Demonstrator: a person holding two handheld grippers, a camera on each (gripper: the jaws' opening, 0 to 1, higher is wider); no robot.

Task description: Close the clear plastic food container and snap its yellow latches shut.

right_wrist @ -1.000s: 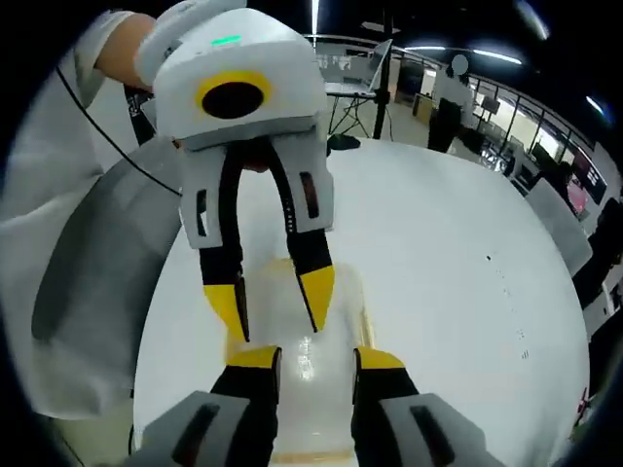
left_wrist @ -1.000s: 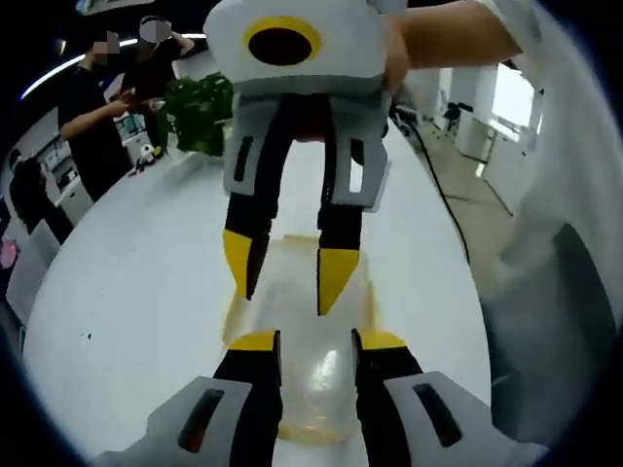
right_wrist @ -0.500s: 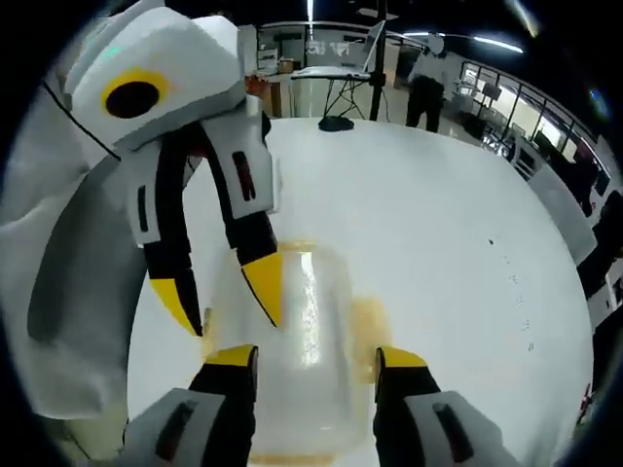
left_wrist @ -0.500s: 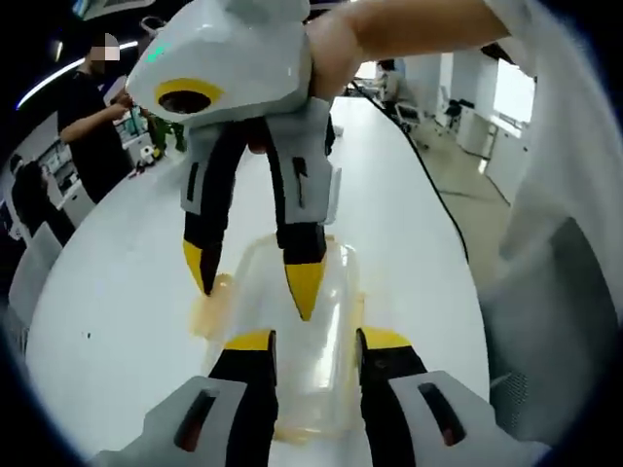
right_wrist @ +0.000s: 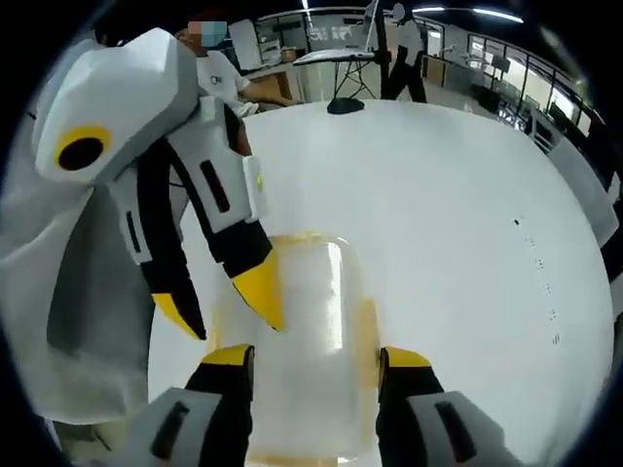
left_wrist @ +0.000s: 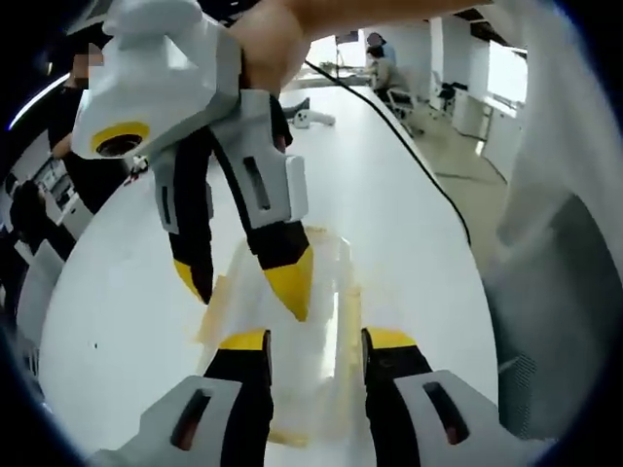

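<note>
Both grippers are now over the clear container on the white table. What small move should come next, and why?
Probably lower the right gripper so one jaw presses the yellow latch on the container's side. The lid looks seated, but that latch seems to flare outward, so it is likely not snapped. The left gripper, open and astride the other end, could steady the container on the table.

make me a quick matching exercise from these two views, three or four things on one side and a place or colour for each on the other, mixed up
Things:
1. clear container
2. table
3. cable
4. latch

Descriptions:
A. white, wide surface under everything
B. dark line trailing across the tabletop toward its edge
C. see-through, lying between the jaws of the right gripper
D. yellow, on the container's side near the tips of the gripper opposite the left gripper

Pairs: 1-C, 2-A, 3-B, 4-D
</note>
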